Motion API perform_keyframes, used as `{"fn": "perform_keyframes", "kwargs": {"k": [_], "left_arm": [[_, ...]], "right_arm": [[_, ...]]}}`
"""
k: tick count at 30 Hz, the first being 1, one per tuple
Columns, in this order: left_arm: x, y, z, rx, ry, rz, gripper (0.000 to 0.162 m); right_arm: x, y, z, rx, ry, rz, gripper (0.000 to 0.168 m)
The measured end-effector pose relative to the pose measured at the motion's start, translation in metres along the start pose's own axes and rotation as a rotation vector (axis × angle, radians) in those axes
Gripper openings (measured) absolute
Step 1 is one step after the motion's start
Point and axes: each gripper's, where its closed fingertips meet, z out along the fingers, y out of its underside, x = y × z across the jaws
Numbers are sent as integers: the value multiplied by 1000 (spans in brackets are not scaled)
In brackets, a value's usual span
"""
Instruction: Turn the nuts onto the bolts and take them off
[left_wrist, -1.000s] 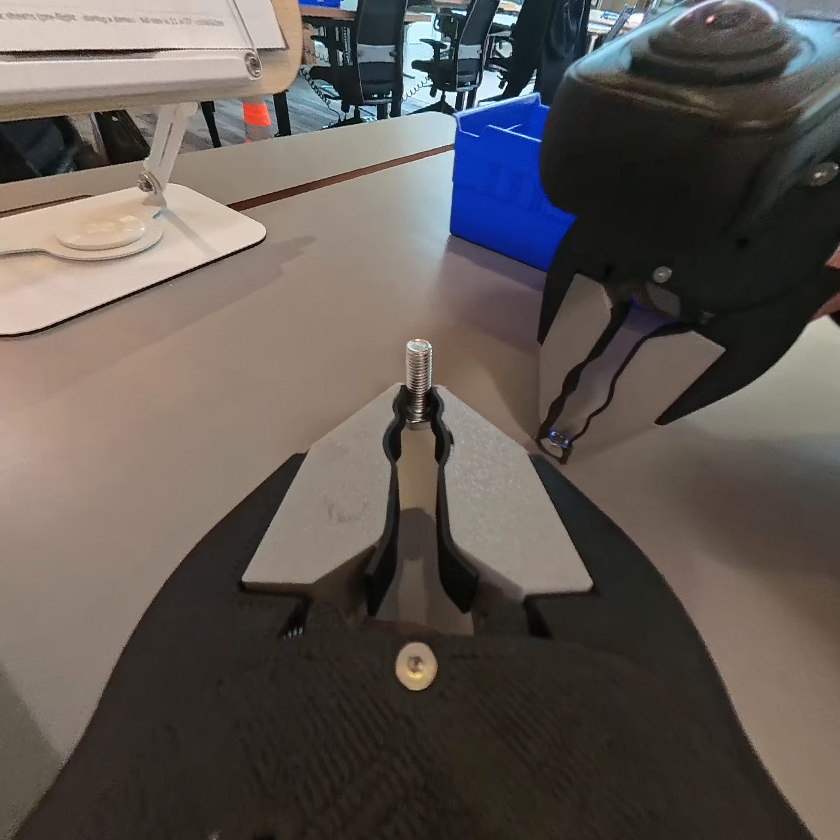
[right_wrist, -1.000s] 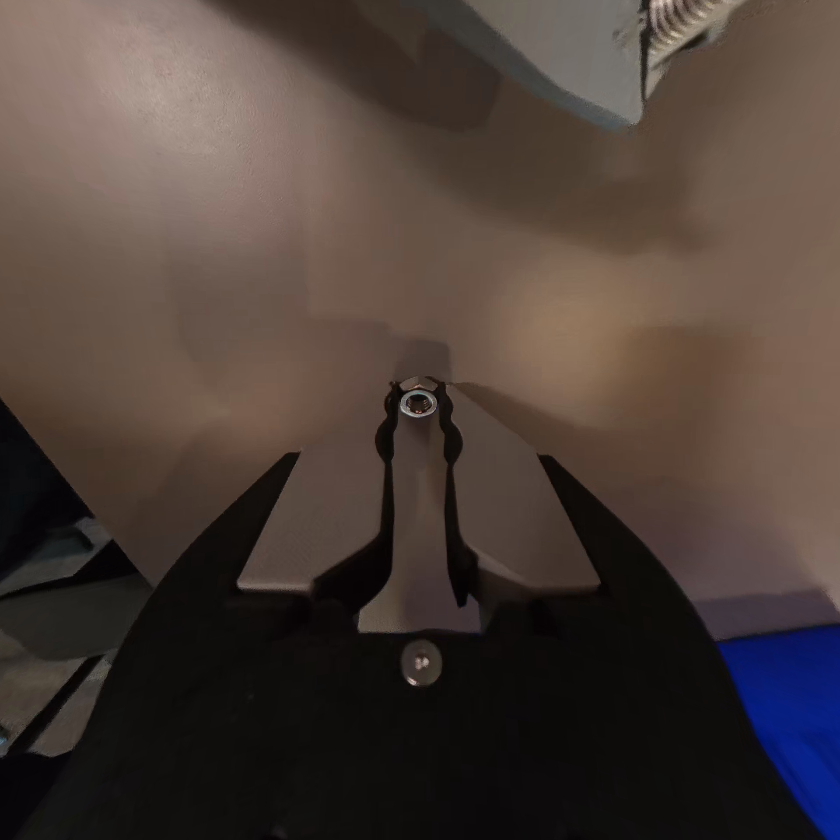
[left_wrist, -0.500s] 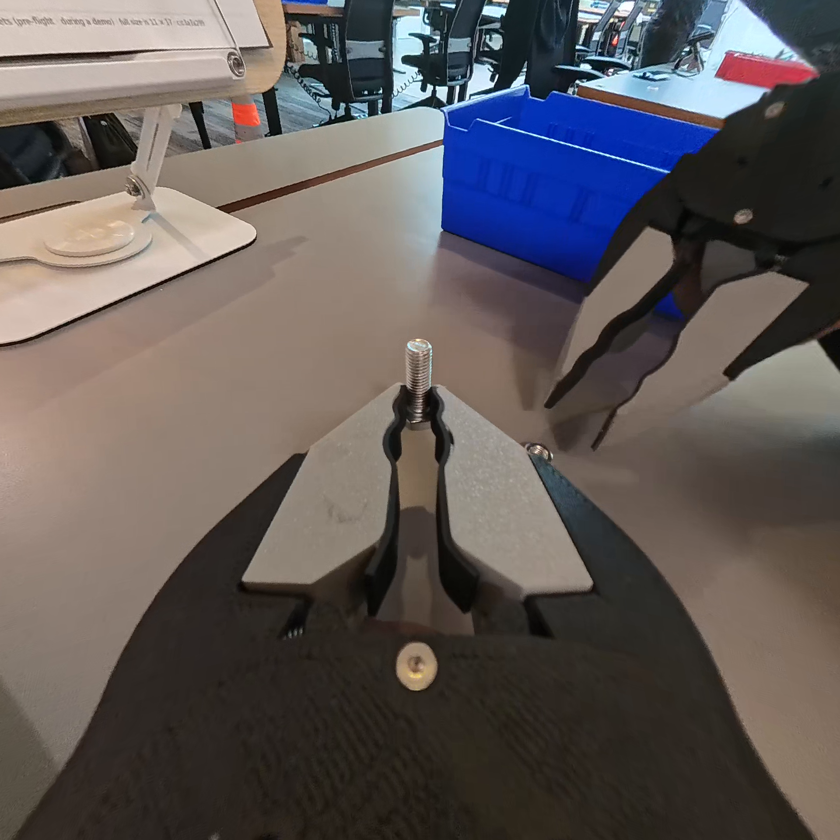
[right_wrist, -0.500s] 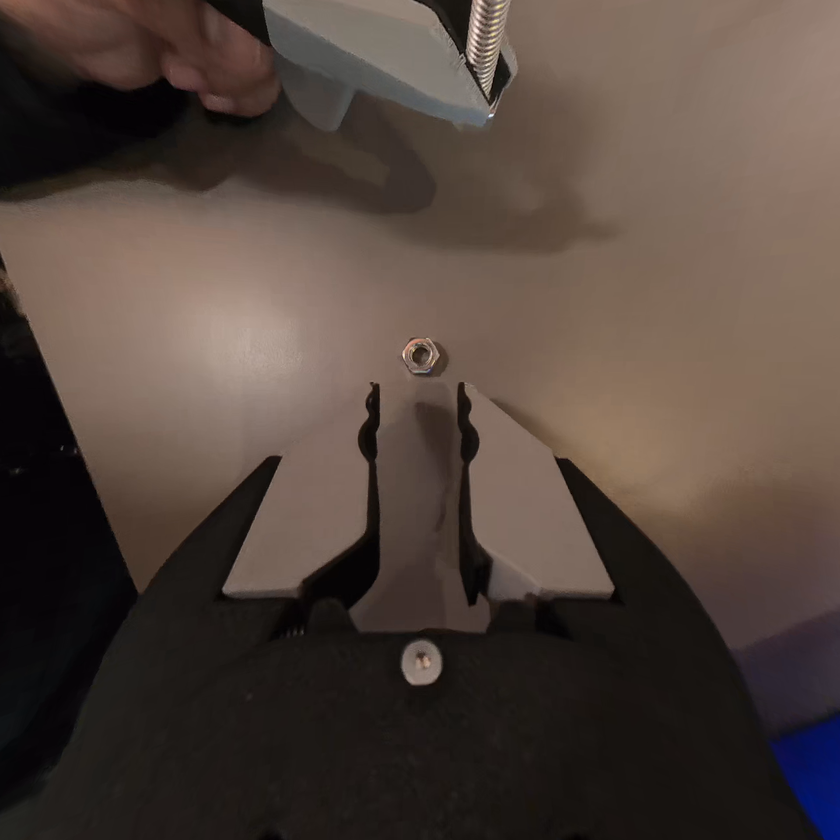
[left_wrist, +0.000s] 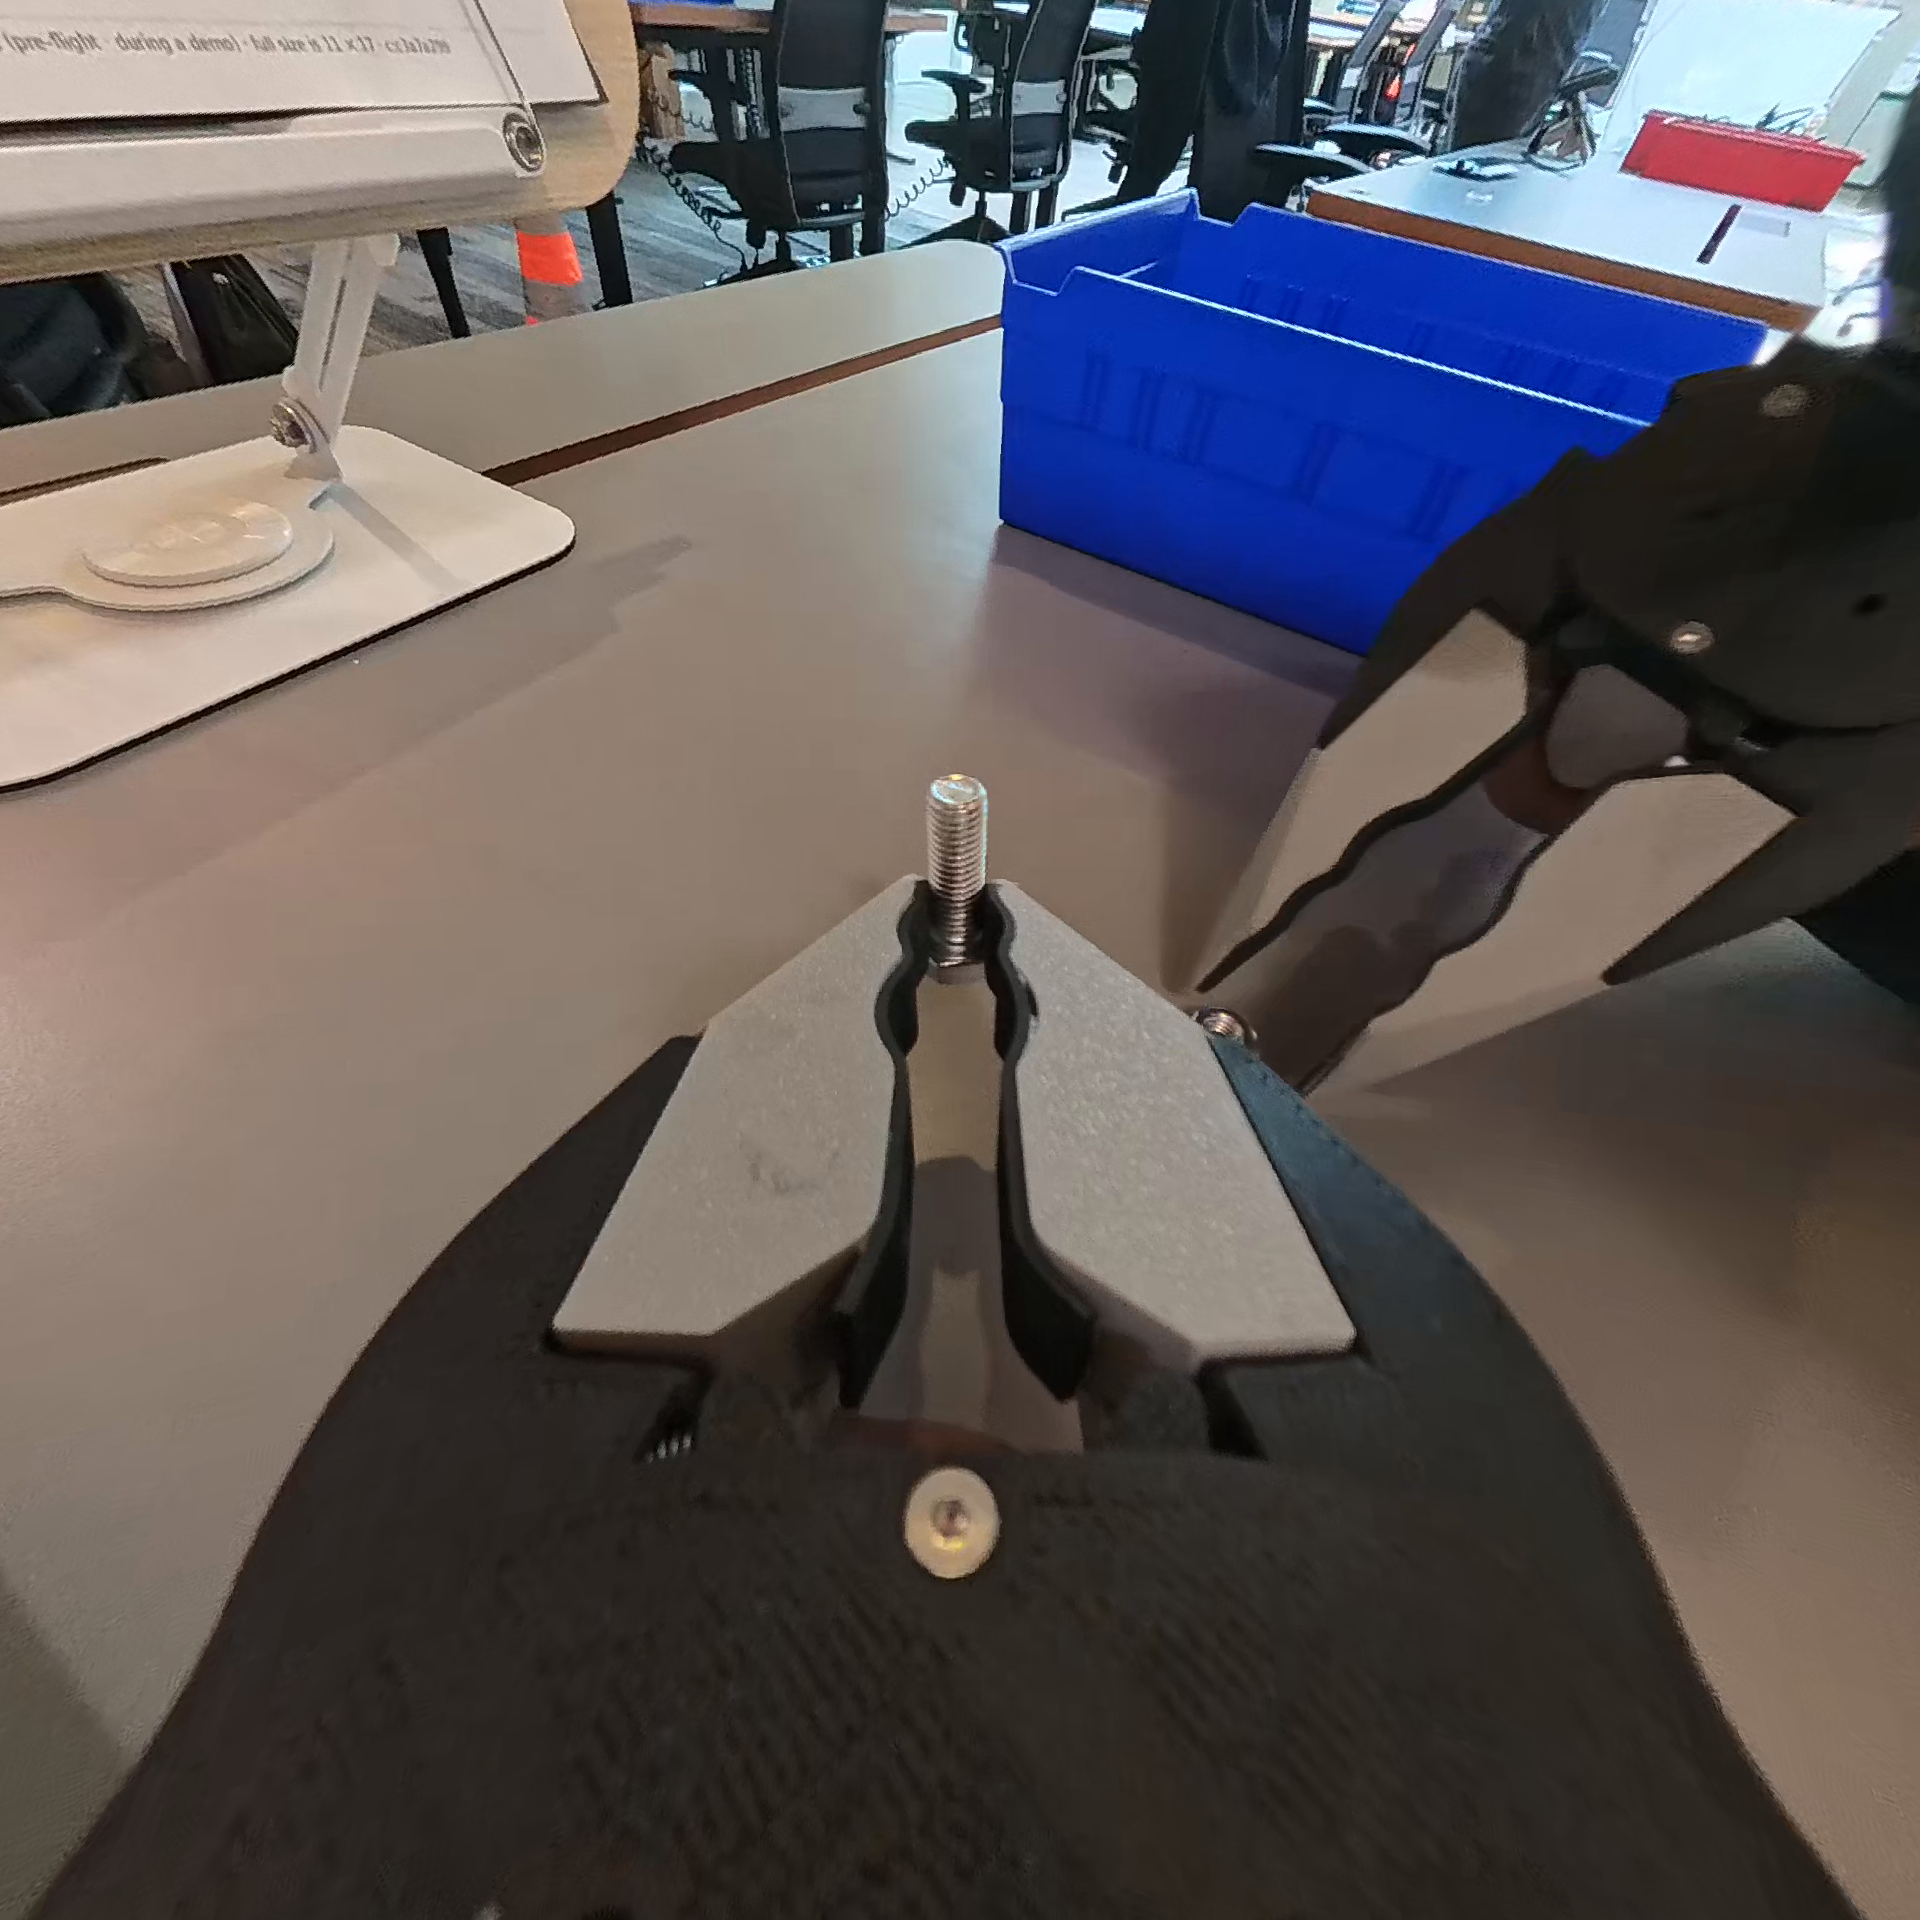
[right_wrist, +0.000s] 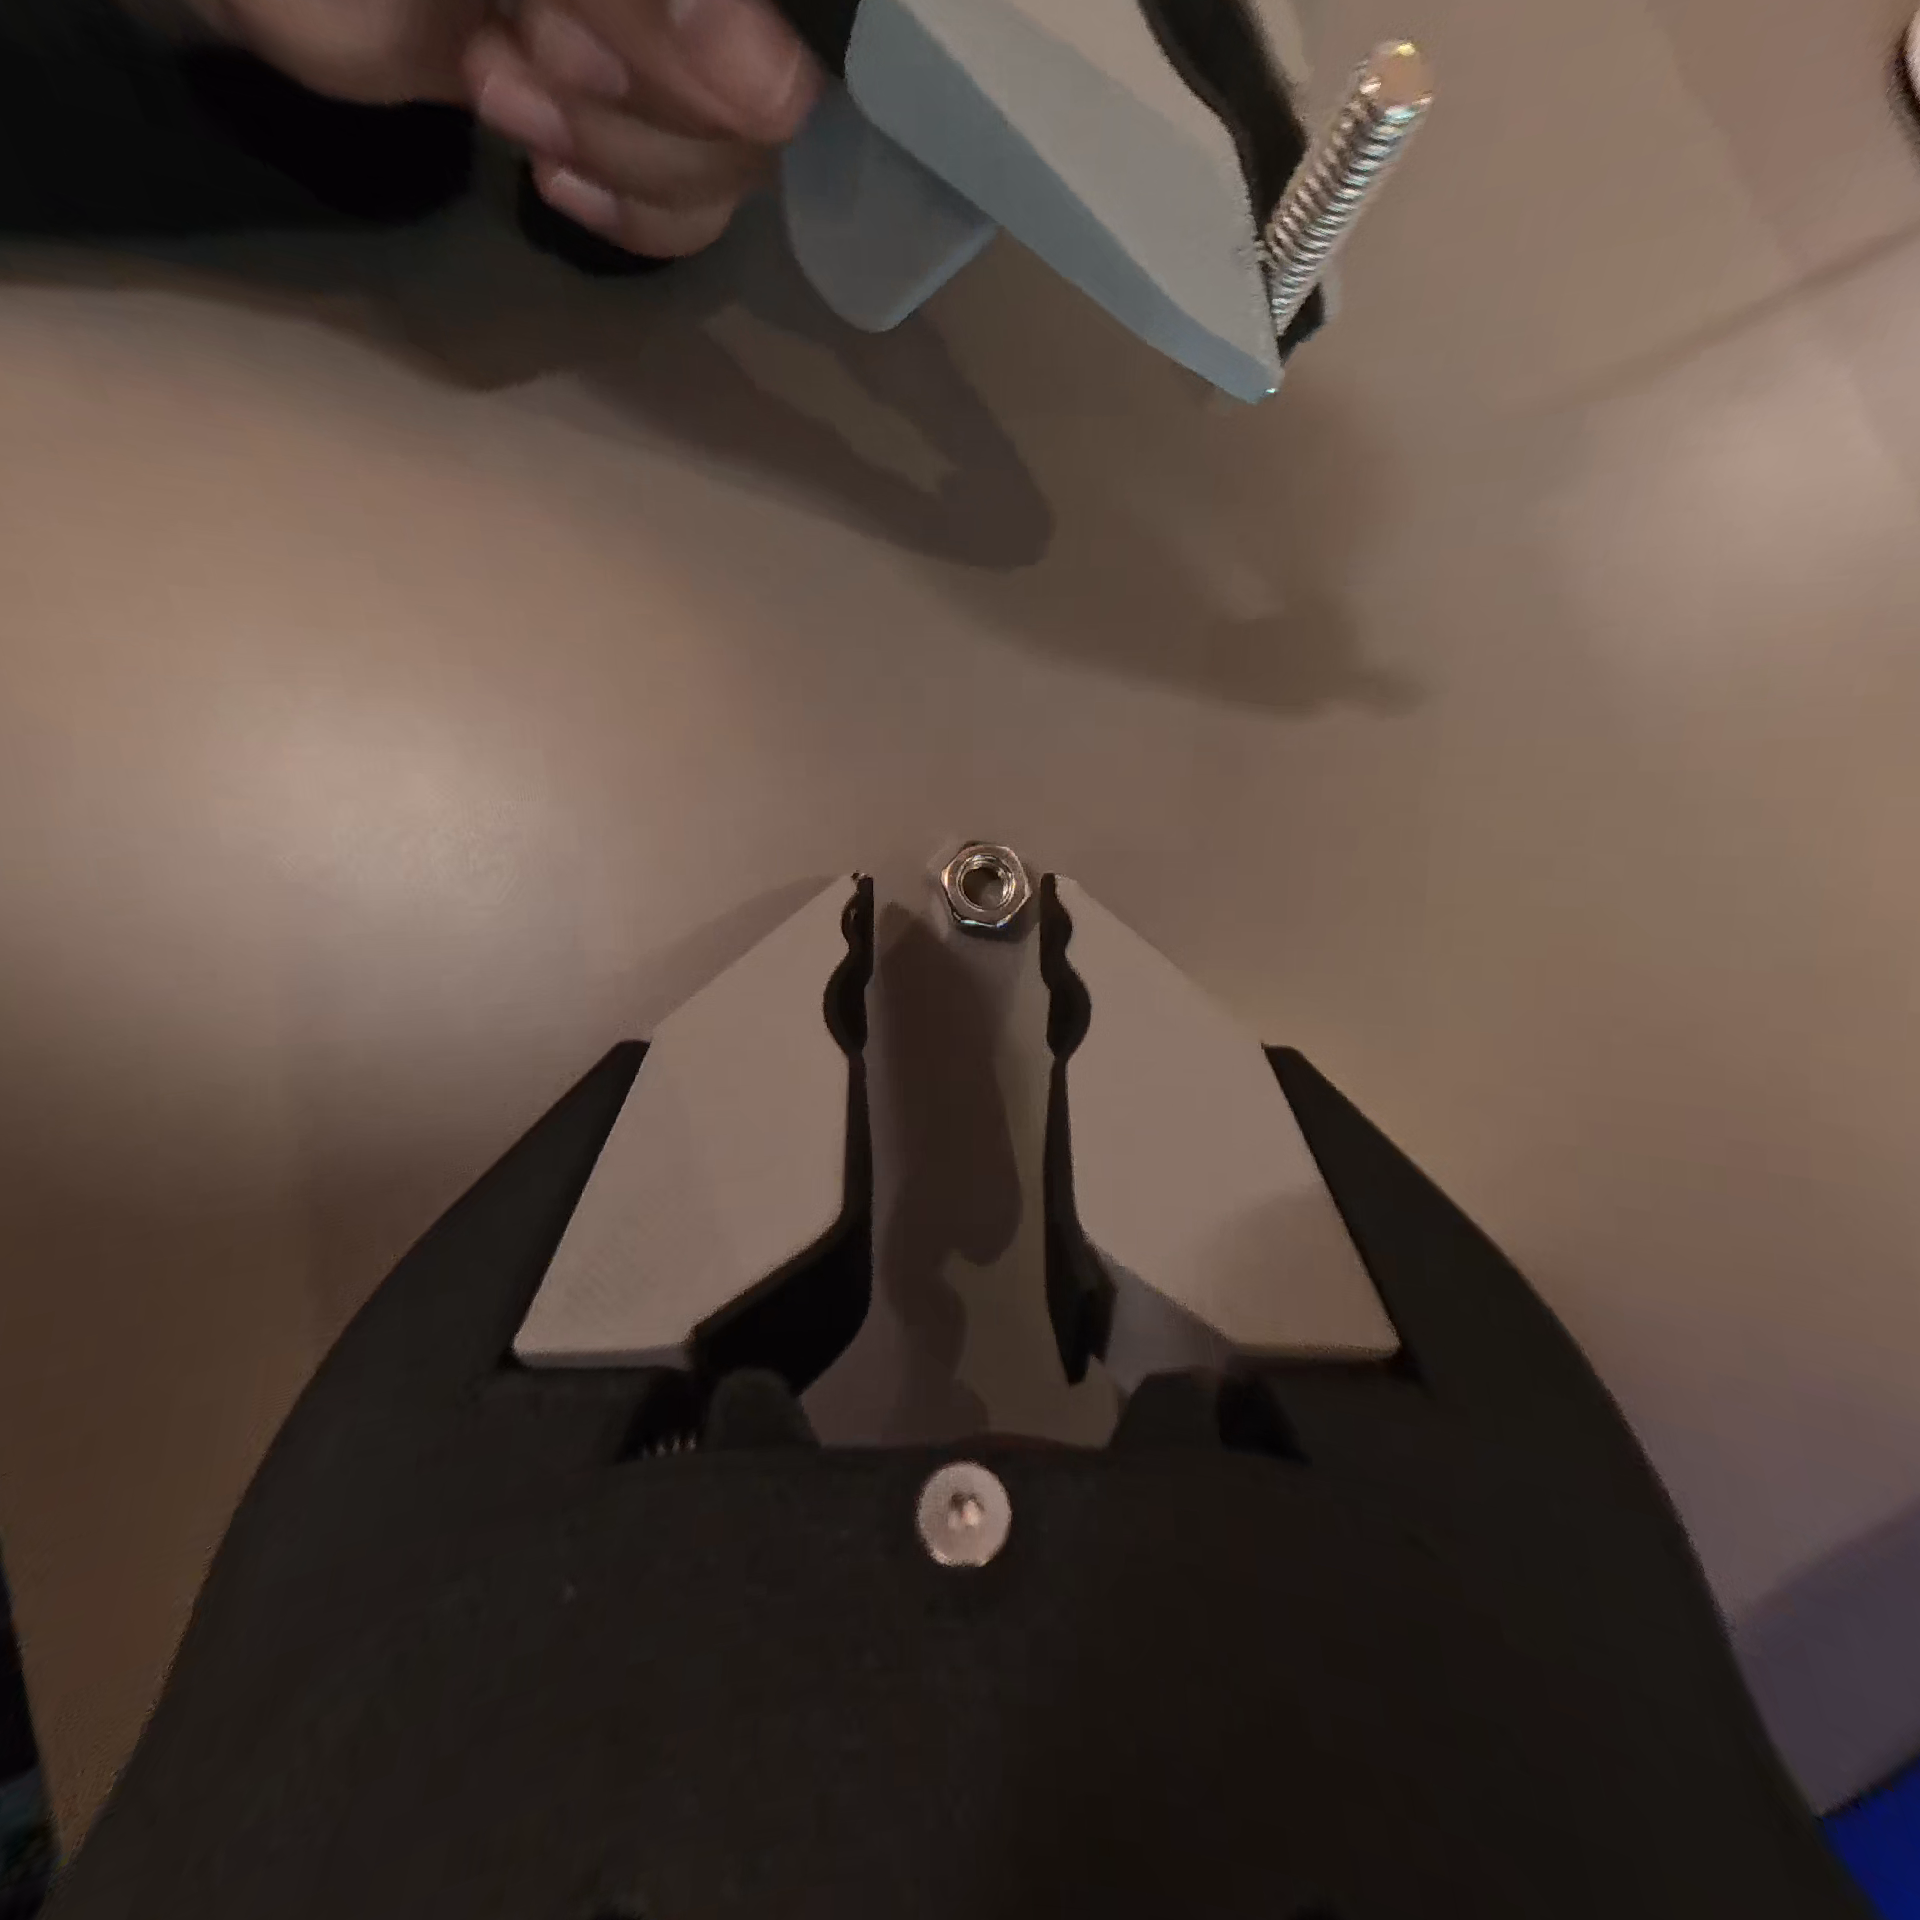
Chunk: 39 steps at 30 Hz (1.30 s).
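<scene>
My left gripper (left_wrist: 954, 935) is shut on a steel bolt (left_wrist: 956, 842) that stands upright, threaded end up, above the grey table (left_wrist: 520, 935). The bolt also shows in the right wrist view (right_wrist: 1340, 177), held by the left gripper at the top. A small steel nut (right_wrist: 982, 900) lies flat on the table just between the tips of my right gripper (right_wrist: 951, 894), which is open and empty. In the left wrist view the nut (left_wrist: 1226, 1024) peeks out beside my left finger, under the right gripper (left_wrist: 1257, 1029).
A blue plastic bin (left_wrist: 1351, 416) stands at the back right of the table. A white stand with a flat base (left_wrist: 239, 582) sits at the back left. A person's hand (right_wrist: 644, 114) holds the left gripper. Office chairs and desks are beyond the table. My hands' fingertips stand some 10 centimeters from each other.
My right gripper opened and let go of the nut, which now lies on the table. The right gripper drew back and then came near the nut again. The left gripper kept the bolt.
</scene>
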Motion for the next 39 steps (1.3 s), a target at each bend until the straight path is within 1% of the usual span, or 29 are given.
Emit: {"fn": "perform_keyframes", "kwargs": {"k": [2, 8, 12, 15, 20, 23, 25, 28, 33, 39], "left_arm": [[0, 0, 0, -2, 7, -5, 6], [2, 3, 0, -18, 26, -15, 6], [3, 4, 1, -24, 28, -7, 6], [4, 4, 1, -25, 36, -9, 6], [11, 2, 1, -15, 78, 8, 6], [25, 0, 2, -2, 131, 66, 6], [35, -1, 2, 11, 155, 121, 7], [48, -5, 2, 47, 184, 180, 7], [51, -7, 1, 69, 179, 202, 7], [54, -10, 0, 83, 179, 222, 7]], "right_arm": [[3, 1, 4, -18, -34, -42, 30], [4, 4, 6, -36, -141, -195, 25], [4, 2, 10, -21, -212, -202, 24], [2, 1, 11, 6, -255, -179, 14], [8, -2, 5, 32, -216, -130, 14], [9, -26, -22, 124, -212, -90, 14], [10, -46, -45, 166, -187, -99, 14], [12, -69, -66, 148, -145, -139, 14], [15, -83, -64, 25, -113, -185, 14], [15, -86, -55, -45, -132, -213, 14]]}}
